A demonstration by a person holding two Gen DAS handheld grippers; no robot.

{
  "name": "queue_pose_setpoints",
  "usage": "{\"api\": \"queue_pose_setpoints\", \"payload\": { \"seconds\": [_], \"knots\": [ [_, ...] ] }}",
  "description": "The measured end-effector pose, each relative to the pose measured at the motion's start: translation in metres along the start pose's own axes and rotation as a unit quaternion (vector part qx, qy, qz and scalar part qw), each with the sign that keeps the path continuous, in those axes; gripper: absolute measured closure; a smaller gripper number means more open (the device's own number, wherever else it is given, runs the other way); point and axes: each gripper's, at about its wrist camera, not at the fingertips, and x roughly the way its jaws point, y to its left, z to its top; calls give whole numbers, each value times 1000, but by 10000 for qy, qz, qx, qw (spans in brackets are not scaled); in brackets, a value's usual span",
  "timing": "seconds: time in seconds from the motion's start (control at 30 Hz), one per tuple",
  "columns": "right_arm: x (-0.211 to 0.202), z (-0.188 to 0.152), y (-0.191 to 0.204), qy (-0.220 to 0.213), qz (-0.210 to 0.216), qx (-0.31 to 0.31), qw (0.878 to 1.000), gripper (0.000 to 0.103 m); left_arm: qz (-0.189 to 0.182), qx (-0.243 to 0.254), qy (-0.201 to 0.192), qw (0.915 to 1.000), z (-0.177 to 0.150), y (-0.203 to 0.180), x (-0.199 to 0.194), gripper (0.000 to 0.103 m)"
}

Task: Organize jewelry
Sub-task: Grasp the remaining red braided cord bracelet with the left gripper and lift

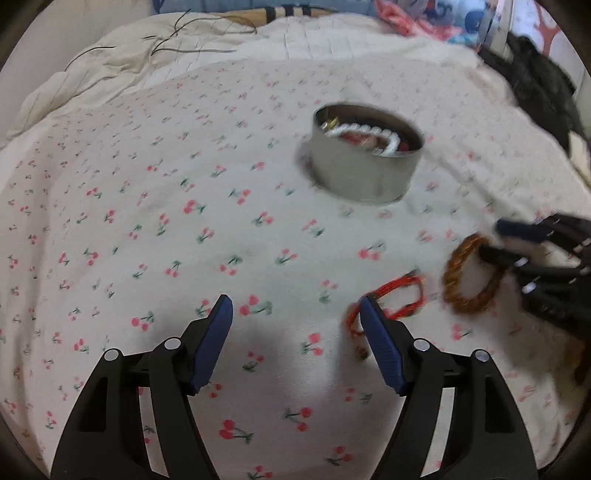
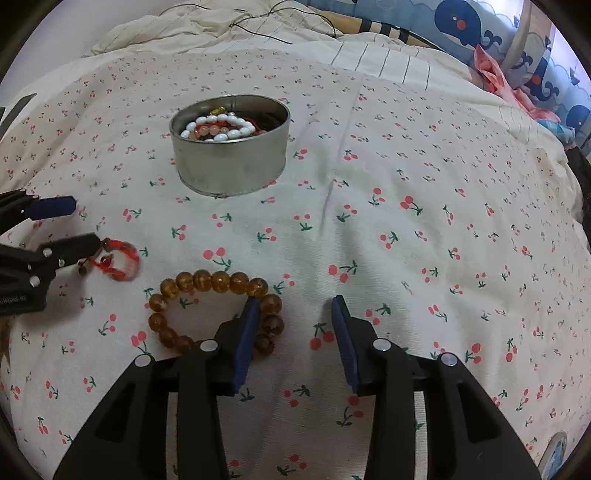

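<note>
A round metal tin (image 2: 231, 166) stands on the cherry-print bedsheet (image 2: 406, 258) and holds white and pink bead bracelets (image 2: 218, 129). An amber bead bracelet (image 2: 218, 280) lies flat in front of it. My right gripper (image 2: 295, 301) is open, its left finger inside the amber ring and its right finger outside; the pads do not press the beads. A red cord bracelet (image 1: 399, 299) lies beside the right fingertip of my open left gripper (image 1: 293, 301), nothing between its fingers. The tin (image 1: 365, 173), the amber bracelet (image 1: 469, 291) and the right gripper (image 1: 493, 239) also show in the left wrist view.
A cream quilt (image 2: 184, 29) with thin black wires (image 2: 258, 29) lies bunched at the back of the bed. Blue whale-print fabric (image 2: 480, 26) and pink cloth (image 2: 491, 70) sit at the back right. Dark fabric (image 1: 535, 85) lies at the right edge.
</note>
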Motion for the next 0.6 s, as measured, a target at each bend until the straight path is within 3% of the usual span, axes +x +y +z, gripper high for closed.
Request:
{"api": "queue_pose_setpoints", "payload": {
  "seconds": [0.1, 0.3, 0.37, 0.4, 0.47, 0.6],
  "knots": [
    [1, -1, 5, -9, 20, -85, 10000, 62, -444, 247, 73, 9987, -2, -17, 4, 34],
    [-1, -1, 9, -63, 232, -114, 9996, 62, -492, 585, 157, 9969, -5, -40, 16, 34],
    [0, -2, 14, -11, 624, -169, 9979, 61, -571, 553, 152, 9967, -4, -38, 15, 37],
    [0, -2, 18, 12, 659, -255, 9975, 60, -481, 527, 164, 9973, -4, -35, 16, 45],
    [0, -3, 24, 2, 627, -429, 9971, 60, -271, 324, 160, 9990, -2, -25, 17, 50],
    [1, -3, 18, 20, 720, -287, 9970, 60, -170, -213, 69, 9996, 6, -1, 15, 51]
  ]
}}
